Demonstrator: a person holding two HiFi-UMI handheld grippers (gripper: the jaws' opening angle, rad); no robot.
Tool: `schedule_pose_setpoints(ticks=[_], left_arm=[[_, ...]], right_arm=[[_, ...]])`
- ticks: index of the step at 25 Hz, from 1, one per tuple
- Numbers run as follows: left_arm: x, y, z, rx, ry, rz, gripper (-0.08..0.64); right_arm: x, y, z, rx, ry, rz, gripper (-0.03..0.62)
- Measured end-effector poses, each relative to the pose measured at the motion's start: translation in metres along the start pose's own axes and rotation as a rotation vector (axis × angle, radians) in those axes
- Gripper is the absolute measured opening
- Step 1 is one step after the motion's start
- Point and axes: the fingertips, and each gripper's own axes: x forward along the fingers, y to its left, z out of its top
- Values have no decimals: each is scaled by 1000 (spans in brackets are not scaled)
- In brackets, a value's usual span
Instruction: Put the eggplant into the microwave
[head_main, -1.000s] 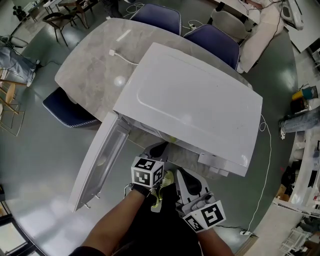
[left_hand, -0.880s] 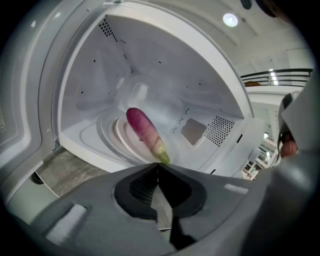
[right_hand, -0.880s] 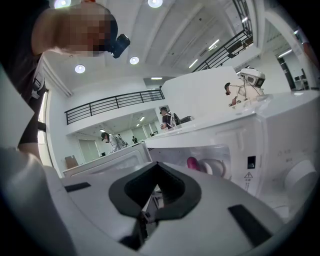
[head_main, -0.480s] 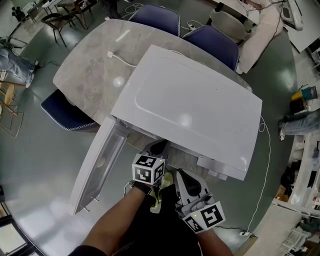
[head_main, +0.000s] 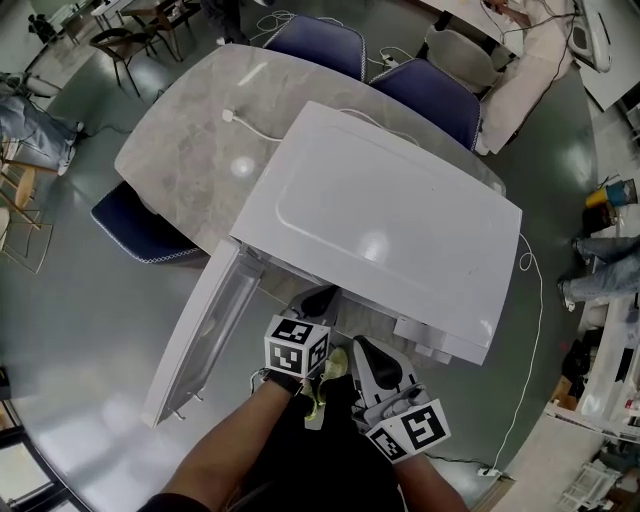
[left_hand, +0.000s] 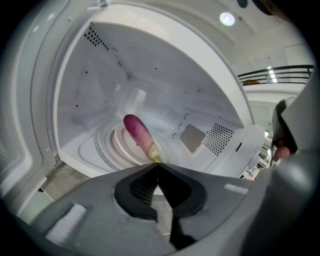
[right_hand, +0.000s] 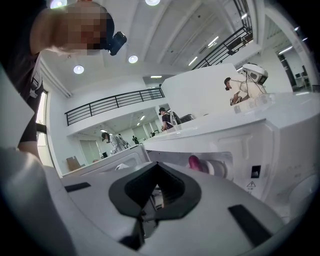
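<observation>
A purple eggplant (left_hand: 137, 132) with a green end lies on the white turntable (left_hand: 120, 147) inside the white microwave (head_main: 380, 220). The microwave's door (head_main: 200, 330) hangs open to the left. My left gripper (left_hand: 157, 164) is shut with nothing between its jaws; it sits just outside the opening (head_main: 316, 300), with its tips pointing at the eggplant's green end. My right gripper (right_hand: 156, 164) is also shut and empty, held beside the left one (head_main: 362, 348) in front of the microwave. From there the eggplant (right_hand: 194, 162) shows as a small purple spot in the cavity.
The microwave stands on a grey stone-look table (head_main: 190, 150) with a white cable (head_main: 250, 118) on it. Blue chairs (head_main: 425, 85) (head_main: 135, 225) stand around the table. The open door takes up the space to the left of my arms.
</observation>
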Motion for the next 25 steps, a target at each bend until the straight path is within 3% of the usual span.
schedule_pose_setpoints(ticks=[10,16,25], left_arm=[[-72,-43,26,54,-53,-33,6],[-118,-75,53,78,-82,-52,6],[-163,-110,95,69,-137,-55,6]], right_arm=[[-6,18,23,-11,16,6,3],[-21,27,46,-31,10,-32,2],[-37,37,83,-78,-6,-77,2]])
